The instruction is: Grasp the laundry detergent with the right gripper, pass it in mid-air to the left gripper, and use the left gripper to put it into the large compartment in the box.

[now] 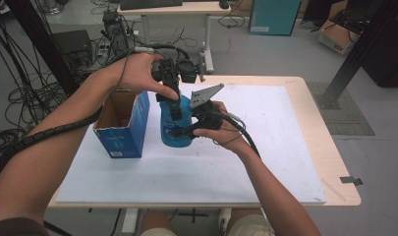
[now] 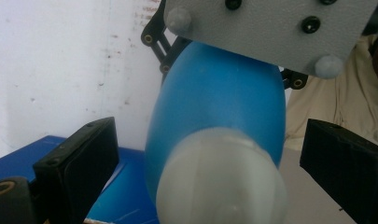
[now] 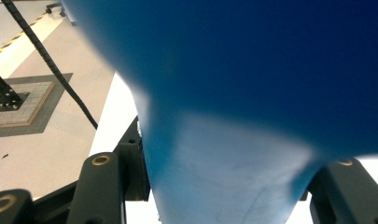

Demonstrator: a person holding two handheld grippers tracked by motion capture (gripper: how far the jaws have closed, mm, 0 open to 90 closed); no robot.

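Blue plastic bottle (image 1: 177,129) is stood upright on the white tabletop (image 1: 265,147), just beside a blue carton (image 1: 124,129), and is clamped by the right gripper (image 1: 184,132). Its white cap (image 2: 221,182) is straddled, untouched, by the open left gripper (image 1: 173,101).

Left gripper (image 1: 173,101): black body, two blocky black jaws, brass-coloured pivot pins at linkage; ribbed black cable trails along forearm toward 7 o'clock, thin grey wire runs across back of left hand (image 1: 137,73).

Right gripper (image 1: 179,132): black, grey three-cornered plate (image 1: 206,94) on top at 12 o'clock, black screws and pale rounded studs on plate; black cable loops toward 4 o'clock.

Person: bare forearms, light beige shorts at bottom edge.
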